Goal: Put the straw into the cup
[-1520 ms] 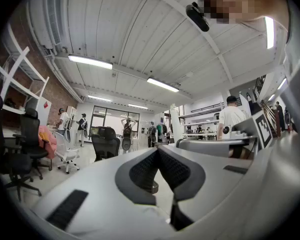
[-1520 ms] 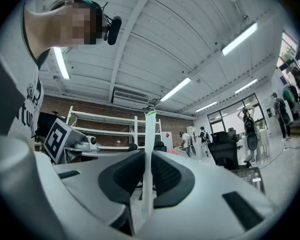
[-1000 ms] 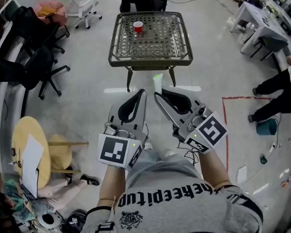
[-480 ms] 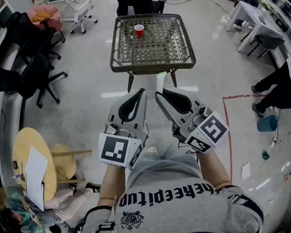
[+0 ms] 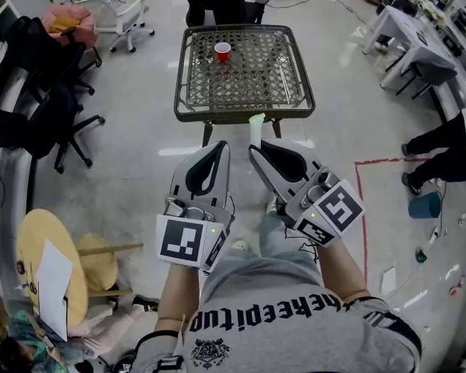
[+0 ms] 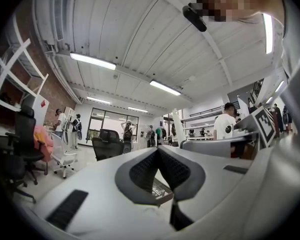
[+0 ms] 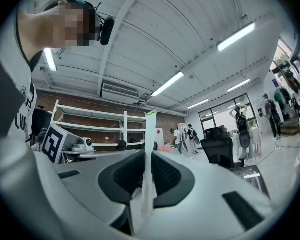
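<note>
Far ahead on the dark woven-mesh surface (image 5: pixel 245 115) stands the small red plastic cup (image 5: pixel 223 50), well apart from both grippers. The right gripper (image 5: pixel 254 149) clamps its jaws on the pale green-tipped straw (image 5: pixel 255 127); the left gripper (image 5: pixel 227 146) has its jaws together, empty. Best, I judge, to close in first, then lower the straw over the rim. Only the right gripper view shows the straw (image 7: pixel 150 154) pinched upright; only the head view shows the cup.

There are two grippers: the left gripper (image 5: pixel 223 145) and the right gripper (image 5: pixel 254 148). There is one straw (image 5: pixel 255 127), one red cup (image 5: pixel 223 50) and one mesh worktop (image 5: pixel 244 109). Around the room the head view shows two black office chairs (image 5: pixel 56 111), one white office chair (image 5: pixel 129 14), one round wooden table (image 5: pixel 29 235) and one teal bucket (image 5: pixel 426 204).
</note>
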`<control>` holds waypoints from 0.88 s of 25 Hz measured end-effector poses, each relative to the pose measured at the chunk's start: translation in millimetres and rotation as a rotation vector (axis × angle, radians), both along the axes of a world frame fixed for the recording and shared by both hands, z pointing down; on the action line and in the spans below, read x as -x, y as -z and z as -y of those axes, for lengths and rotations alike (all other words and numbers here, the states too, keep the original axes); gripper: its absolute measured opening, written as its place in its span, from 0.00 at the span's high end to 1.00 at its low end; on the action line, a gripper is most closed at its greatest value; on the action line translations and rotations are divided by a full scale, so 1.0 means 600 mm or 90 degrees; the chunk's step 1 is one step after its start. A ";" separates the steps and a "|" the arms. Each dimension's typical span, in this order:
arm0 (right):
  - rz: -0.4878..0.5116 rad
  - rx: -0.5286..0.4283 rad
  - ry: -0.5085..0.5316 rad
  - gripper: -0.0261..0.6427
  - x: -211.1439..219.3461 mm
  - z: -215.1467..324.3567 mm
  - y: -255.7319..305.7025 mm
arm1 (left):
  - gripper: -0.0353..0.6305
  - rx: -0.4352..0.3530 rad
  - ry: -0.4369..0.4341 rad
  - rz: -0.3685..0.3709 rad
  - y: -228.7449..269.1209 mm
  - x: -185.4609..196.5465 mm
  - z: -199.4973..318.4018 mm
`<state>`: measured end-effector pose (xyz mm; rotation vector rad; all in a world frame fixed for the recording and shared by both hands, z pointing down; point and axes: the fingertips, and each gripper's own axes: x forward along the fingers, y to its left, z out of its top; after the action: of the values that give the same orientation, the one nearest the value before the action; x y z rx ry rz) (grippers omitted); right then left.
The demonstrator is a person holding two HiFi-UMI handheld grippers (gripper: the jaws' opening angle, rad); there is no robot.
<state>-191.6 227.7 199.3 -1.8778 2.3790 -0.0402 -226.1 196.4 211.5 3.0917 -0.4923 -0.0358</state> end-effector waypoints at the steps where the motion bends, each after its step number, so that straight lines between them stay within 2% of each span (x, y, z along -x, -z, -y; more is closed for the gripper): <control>1: -0.002 0.000 0.003 0.88 -0.006 0.005 -0.002 | 0.91 0.000 0.003 0.001 -0.002 -0.007 0.005; 13: 0.015 -0.005 0.065 0.88 -0.153 0.069 -0.008 | 0.91 -0.010 0.056 0.019 -0.012 -0.155 0.064; 17: 0.015 -0.004 0.084 0.88 -0.208 0.088 -0.008 | 0.91 0.006 0.066 0.011 -0.012 -0.210 0.082; 22: 0.018 -0.003 0.102 0.88 -0.272 0.099 -0.006 | 0.91 0.008 0.089 -0.024 0.001 -0.273 0.099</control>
<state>-28.4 168.3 202.8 -1.6691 2.5012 -0.0732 -62.5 137.3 210.8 3.0330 -0.7028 -0.0923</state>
